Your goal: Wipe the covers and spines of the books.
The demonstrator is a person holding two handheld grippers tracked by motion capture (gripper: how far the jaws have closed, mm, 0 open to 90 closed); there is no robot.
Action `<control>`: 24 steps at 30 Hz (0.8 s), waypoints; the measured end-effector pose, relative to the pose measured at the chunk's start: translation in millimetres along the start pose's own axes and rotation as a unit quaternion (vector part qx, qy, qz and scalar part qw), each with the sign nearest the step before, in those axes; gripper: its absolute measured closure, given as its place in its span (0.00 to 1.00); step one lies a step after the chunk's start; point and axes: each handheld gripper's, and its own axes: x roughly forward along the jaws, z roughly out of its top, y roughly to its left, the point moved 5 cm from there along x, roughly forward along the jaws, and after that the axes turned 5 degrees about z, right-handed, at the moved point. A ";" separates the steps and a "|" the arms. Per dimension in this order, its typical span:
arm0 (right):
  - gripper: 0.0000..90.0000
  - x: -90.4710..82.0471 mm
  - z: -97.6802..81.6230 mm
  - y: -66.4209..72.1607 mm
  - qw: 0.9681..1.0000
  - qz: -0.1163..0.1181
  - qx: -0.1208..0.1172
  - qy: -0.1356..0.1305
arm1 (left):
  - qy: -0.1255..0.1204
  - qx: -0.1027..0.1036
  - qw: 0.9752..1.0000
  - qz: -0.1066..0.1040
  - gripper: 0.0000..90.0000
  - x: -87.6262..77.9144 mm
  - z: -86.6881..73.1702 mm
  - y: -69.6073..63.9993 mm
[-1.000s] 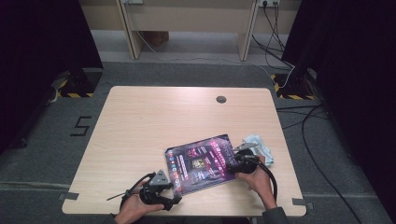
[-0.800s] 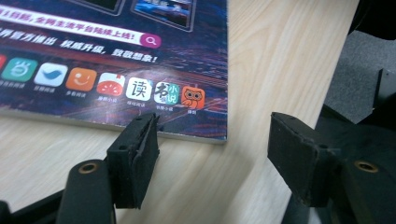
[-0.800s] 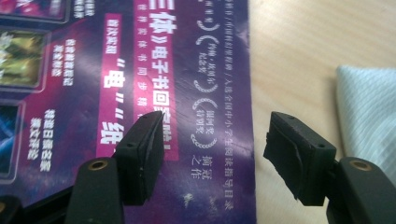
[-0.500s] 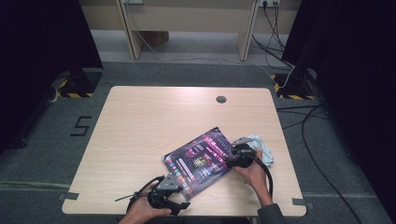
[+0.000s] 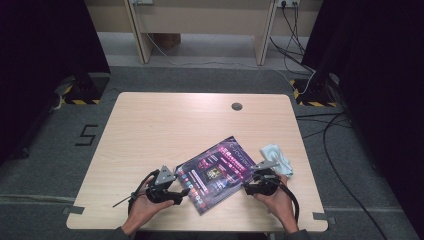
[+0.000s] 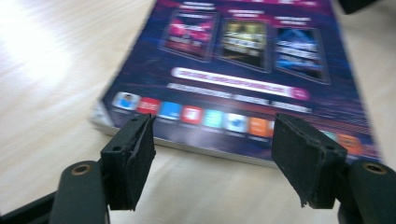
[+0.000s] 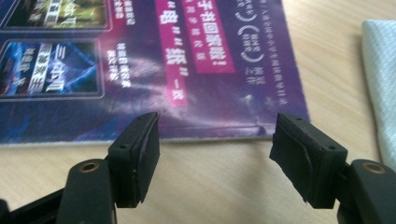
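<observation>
Between the two tools lies the booklet (image 5: 218, 172), flat on the worktop (image 5: 165, 130) and turned at a slant, one short edge toward each hand. At the near edge of the worktop the left hand (image 5: 145, 205) grips the left tool (image 5: 181, 192) from below and behind, wrist low, so the tool points level across the wood at the booklet's lower corner. Its jaws have just been opening and stand wide; in the left gripper view the booklet's edge lies just beyond the pads (image 6: 135, 163), which press on nothing. The right hand (image 5: 275, 200) holds the right tool (image 5: 248, 188) the same way, knuckles up, aimed level at the booklet's other side. Its jaws are also parted wide, and in the right gripper view the booklet's edge sits just ahead of the pads (image 7: 140, 156), apparently clear of them, though the picture is soft there. Beyond the right tool, just beside the booklet's far corner, lies a pale cloth (image 5: 276, 157).
</observation>
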 end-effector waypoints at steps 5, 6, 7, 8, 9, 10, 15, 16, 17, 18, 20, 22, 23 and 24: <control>0.36 2.9 -1.6 2.7 1.000 -0.001 -0.006 0.004 | 0.000 -0.018 0.999 0.029 0.32 8.4 5.9 20.8; 0.36 3.6 -1.7 4.3 1.000 0.001 -0.002 0.005 | -0.001 -0.019 0.999 0.032 0.32 10.2 7.5 24.0; 0.35 4.8 -1.9 4.5 1.000 0.001 -0.006 0.005 | -0.001 -0.019 0.999 0.037 0.32 12.4 9.1 27.2; 0.34 5.1 -1.9 4.5 1.000 -0.002 -0.006 0.005 | -0.001 -0.022 0.999 0.040 0.32 15.3 10.6 29.9; 0.34 4.9 -1.9 4.5 1.000 -0.001 -0.006 0.005 | 0.002 -0.026 0.999 0.039 0.33 18.3 12.1 31.8; 0.34 5.1 -2.2 4.3 1.000 0.000 -0.007 0.005 | 0.008 -0.023 0.999 0.037 0.33 21.2 13.4 33.4; 0.30 6.1 -2.7 2.0 1.000 0.002 0.005 0.004 | 0.018 -0.016 0.999 0.036 0.40 37.3 21.3 38.3; 0.30 6.6 -2.3 1.3 1.000 0.001 0.003 0.003 | 0.021 -0.012 0.999 0.031 0.41 39.4 21.3 38.1; 0.30 7.3 -1.8 1.0 1.000 0.001 0.005 0.001 | 0.027 -0.011 0.999 0.022 0.44 40.0 20.5 37.6; 0.29 8.1 -1.3 0.3 1.000 0.000 0.005 0.000 | 0.029 -0.014 0.999 0.012 0.47 39.3 20.1 37.2; 0.30 9.3 0.0 -1.5 1.000 0.001 0.008 -0.001 | 0.032 -0.010 0.999 0.012 0.48 36.9 18.3 36.5; 0.30 10.8 2.1 -2.0 1.000 -0.004 0.012 -0.003 | 0.037 -0.012 0.999 0.011 0.48 34.3 16.0 35.0; 0.30 11.9 3.8 -2.7 1.000 -0.009 0.011 -0.004 | 0.040 -0.012 0.999 0.010 0.48 32.5 14.7 34.2; 0.30 13.0 5.9 -3.8 1.000 -0.011 0.006 -0.003 | 0.042 -0.012 0.999 0.009 0.48 30.5 13.3 33.2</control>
